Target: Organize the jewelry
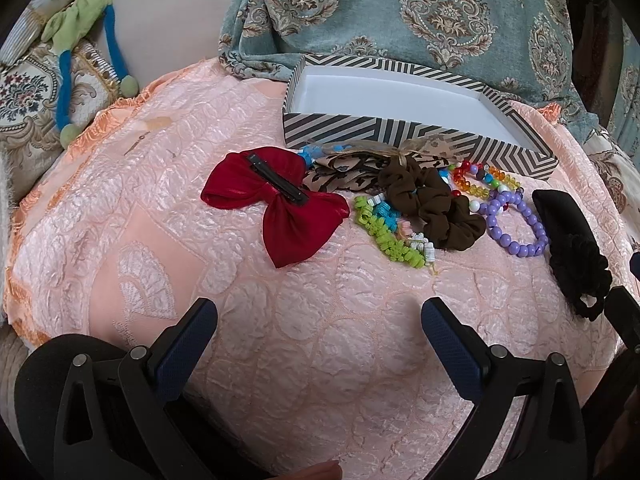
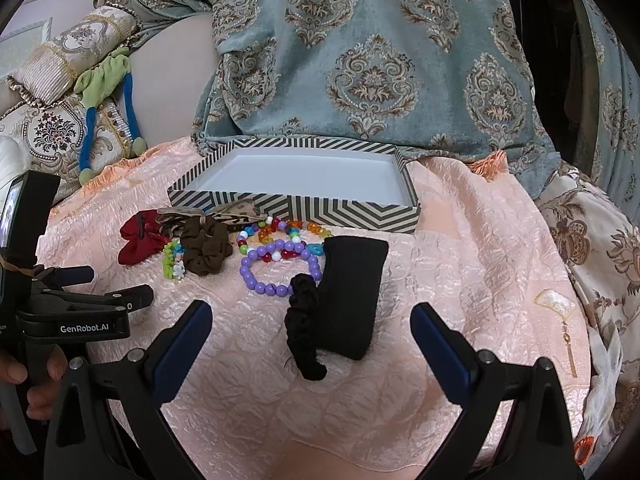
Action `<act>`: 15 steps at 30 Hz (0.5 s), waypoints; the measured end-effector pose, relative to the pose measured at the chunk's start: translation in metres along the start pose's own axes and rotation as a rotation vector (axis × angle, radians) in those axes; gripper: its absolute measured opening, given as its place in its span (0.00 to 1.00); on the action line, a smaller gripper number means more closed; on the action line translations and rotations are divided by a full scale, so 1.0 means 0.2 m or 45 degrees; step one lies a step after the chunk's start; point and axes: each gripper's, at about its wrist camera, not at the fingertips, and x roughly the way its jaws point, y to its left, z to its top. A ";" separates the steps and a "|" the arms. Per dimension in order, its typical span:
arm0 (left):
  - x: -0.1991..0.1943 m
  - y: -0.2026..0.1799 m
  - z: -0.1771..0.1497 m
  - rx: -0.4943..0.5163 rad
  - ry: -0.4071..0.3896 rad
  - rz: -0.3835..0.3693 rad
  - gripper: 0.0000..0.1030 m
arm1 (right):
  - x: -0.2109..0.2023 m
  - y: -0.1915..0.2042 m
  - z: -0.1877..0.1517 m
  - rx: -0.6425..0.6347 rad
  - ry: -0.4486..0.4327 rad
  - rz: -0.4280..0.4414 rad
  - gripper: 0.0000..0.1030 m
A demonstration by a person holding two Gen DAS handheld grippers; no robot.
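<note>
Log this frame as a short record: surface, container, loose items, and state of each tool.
surface: pink quilted cover
container: striped box, open, nothing visible inside
loose items: red bow, brown scrunchie, purple bead bracelet, black scrunchie, all outside the box
left tool: open, holding nothing
right tool: open, holding nothing, black scrunchie lies between its fingers
progress: nothing boxed yet
</note>
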 end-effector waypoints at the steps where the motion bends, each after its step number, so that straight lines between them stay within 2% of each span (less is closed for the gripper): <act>1: 0.00 0.00 0.00 0.000 0.000 0.000 0.87 | 0.00 0.00 0.00 0.000 0.000 0.000 0.98; 15: -0.02 -0.01 0.01 0.007 -0.028 -0.033 0.87 | 0.00 0.00 0.00 0.001 0.000 -0.003 0.98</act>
